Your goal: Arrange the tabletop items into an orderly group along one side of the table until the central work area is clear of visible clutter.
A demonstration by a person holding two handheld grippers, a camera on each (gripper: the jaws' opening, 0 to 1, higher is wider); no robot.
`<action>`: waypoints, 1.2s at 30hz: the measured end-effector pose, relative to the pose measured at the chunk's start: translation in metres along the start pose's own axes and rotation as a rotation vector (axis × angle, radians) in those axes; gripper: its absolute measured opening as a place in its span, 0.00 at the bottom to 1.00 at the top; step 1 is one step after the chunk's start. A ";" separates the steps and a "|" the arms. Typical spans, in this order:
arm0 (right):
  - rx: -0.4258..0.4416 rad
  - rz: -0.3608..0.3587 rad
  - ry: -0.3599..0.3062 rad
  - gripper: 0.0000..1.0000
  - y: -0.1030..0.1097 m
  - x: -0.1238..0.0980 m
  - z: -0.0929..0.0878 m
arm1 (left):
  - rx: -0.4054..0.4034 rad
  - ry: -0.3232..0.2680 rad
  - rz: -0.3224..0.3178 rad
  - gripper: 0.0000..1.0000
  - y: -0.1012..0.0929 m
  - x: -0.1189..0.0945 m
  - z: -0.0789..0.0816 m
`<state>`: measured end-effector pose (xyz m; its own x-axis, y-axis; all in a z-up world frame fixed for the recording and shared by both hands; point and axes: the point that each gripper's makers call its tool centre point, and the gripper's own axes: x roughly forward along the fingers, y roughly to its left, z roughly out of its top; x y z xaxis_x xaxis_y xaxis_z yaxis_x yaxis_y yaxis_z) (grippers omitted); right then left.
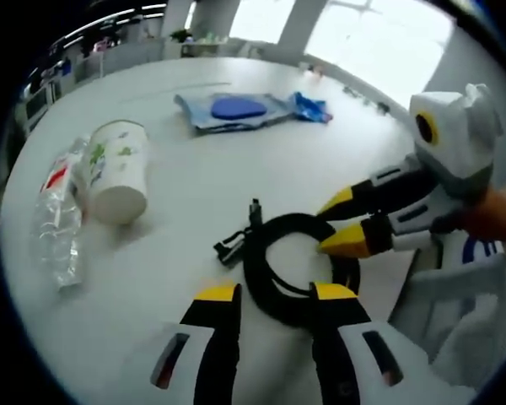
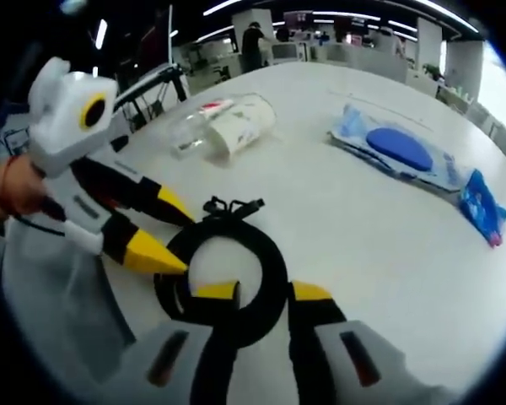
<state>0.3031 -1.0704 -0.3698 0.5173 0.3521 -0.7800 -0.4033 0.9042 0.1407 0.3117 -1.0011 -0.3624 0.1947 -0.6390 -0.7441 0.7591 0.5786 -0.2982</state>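
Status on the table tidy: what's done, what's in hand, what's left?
Done: nothing grouped yet. The paper cup and plastic bottle lie toppled side by side; the blue pouch and small blue wrapper sit apart, further along the table.
In hand: both grippers, left and right, are at the coiled black cable, jaws open.
Left: move everything to one side.

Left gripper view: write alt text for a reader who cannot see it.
Two yellow-tipped tools meet at a coiled black cable on a white table: the left tool from below, the right tool from the right. A tipped paper cup and clear plastic bottle lie left; a blue packet lies beyond.
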 end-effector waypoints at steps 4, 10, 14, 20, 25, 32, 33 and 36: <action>-0.009 -0.022 0.001 0.13 -0.004 0.000 0.000 | 0.003 0.005 0.007 0.24 0.001 0.002 -0.001; -0.016 -0.043 -0.001 0.10 -0.006 0.001 0.000 | 0.012 0.009 0.016 0.20 0.001 0.003 0.000; -0.017 -0.052 0.000 0.08 -0.006 0.001 0.001 | 0.011 0.017 0.037 0.17 0.004 0.004 0.000; -0.006 -0.065 -0.004 0.07 -0.006 0.002 0.001 | -0.015 0.025 0.072 0.10 0.008 0.004 0.001; 0.017 -0.067 -0.015 0.05 -0.007 0.002 0.002 | -0.048 0.034 0.079 0.06 0.008 0.004 0.001; 0.031 -0.066 -0.030 0.04 -0.008 0.001 0.003 | -0.083 0.031 0.084 0.02 0.009 0.002 0.004; 0.038 -0.064 -0.034 0.04 -0.008 0.000 0.004 | -0.102 0.024 0.081 0.02 0.008 0.001 0.006; 0.047 -0.064 -0.040 0.03 -0.010 -0.003 0.005 | -0.084 0.023 0.079 0.02 0.007 0.001 0.008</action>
<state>0.3097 -1.0787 -0.3658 0.5710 0.3015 -0.7636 -0.3330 0.9352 0.1203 0.3224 -1.0018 -0.3599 0.2368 -0.5782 -0.7808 0.6870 0.6679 -0.2863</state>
